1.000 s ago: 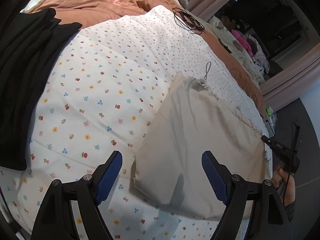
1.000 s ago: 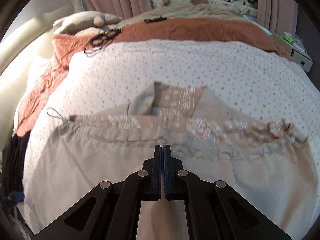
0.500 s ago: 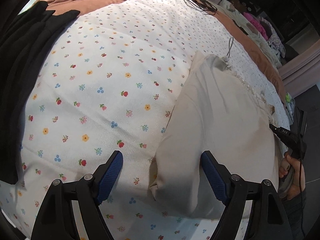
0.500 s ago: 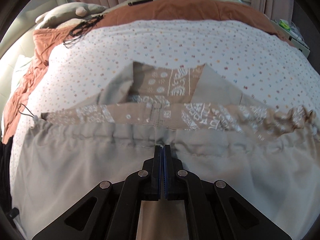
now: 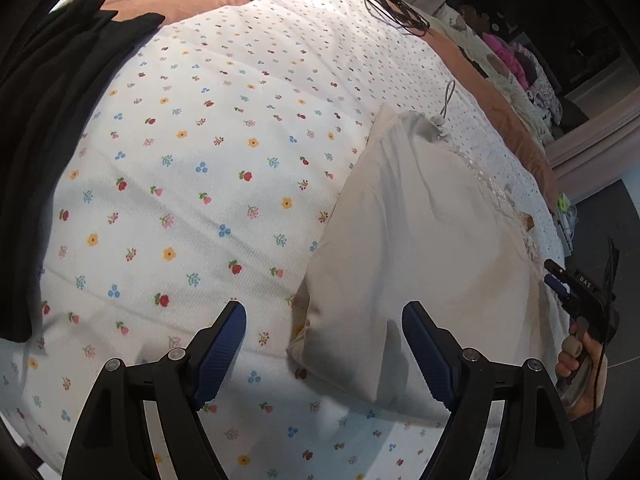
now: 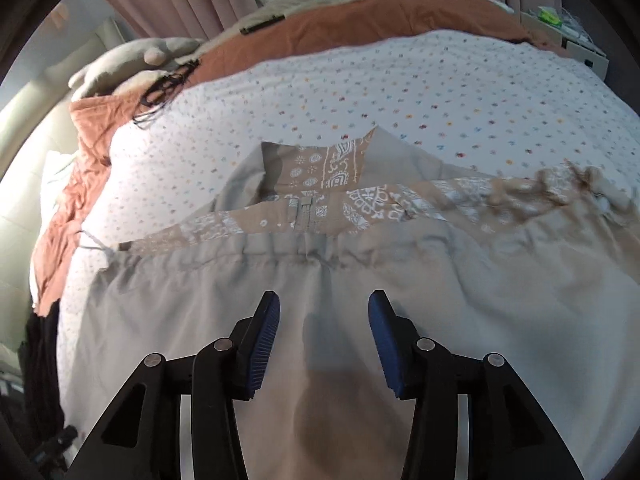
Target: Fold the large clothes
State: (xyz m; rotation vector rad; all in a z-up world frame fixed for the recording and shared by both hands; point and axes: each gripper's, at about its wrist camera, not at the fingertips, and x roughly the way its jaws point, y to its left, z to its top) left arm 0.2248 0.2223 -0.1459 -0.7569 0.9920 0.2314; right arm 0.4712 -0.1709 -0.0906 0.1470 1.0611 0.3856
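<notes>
Jacket, beige, lies folded on the floral quilt toward my right side of the bed; from the left wrist view I see its near folded edge as a soft, slightly puffed roll, corner just ahead of my left gripper; jaws stand wide apart, nothing between them, pads off the cloth; a drawcord trails off the far corner onto the quilt; my right gripper shows at the frame's right edge over the far hem side, held in a hand; black clothes lie well apart on the left.

Right wrist view: jacket fills the lower frame, gathered hem seam running across, patterned lining and a zip exposed beyond it; right gripper jaws have just been opening, now partly apart, hovering over plain cloth with nothing pinched between the pads; brown blanket well behind.

Handling, my guess: light, thin, limp fabric, probably a bit slick; it will sag and slide, layers may separate if I pinch only the top one; best holds are the near folded corner for the left and the gathered hem seam or opposite corner for the right, where it is thicker; avoid the cord, it could snag.
</notes>
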